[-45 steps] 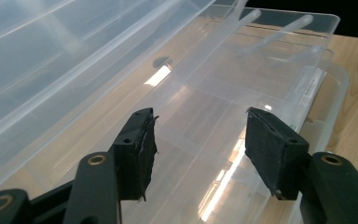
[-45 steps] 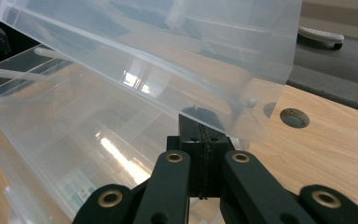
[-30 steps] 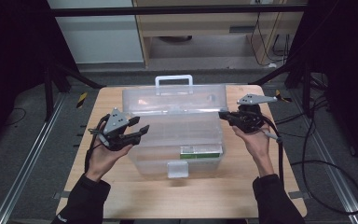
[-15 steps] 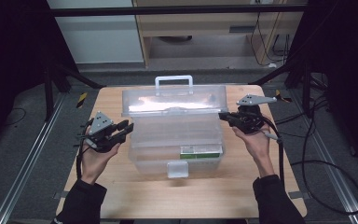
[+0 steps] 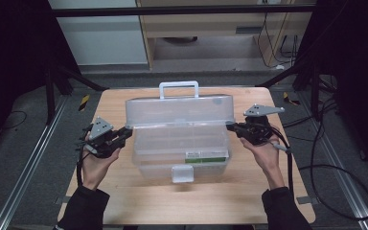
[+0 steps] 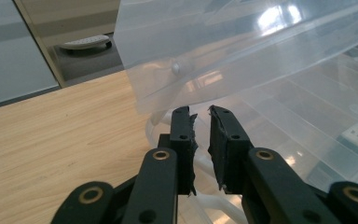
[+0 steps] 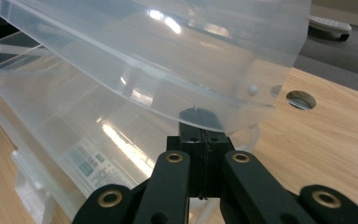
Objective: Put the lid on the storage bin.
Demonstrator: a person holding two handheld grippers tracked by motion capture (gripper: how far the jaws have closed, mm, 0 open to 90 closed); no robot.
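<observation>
My left tongs (image 6: 201, 114), closing but still slightly apart, sit at the box lid's (image 5: 179, 109) left end; right tongs (image 7: 200, 133) together under its right edge.

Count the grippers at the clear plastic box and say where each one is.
2. The left gripper is at the left end of the clear plastic box, below the lid edge; the right gripper is at its right end.

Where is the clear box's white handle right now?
In the high view, the white handle stands at the far edge of the raised lid, mid-table, between the two grippers.
</observation>
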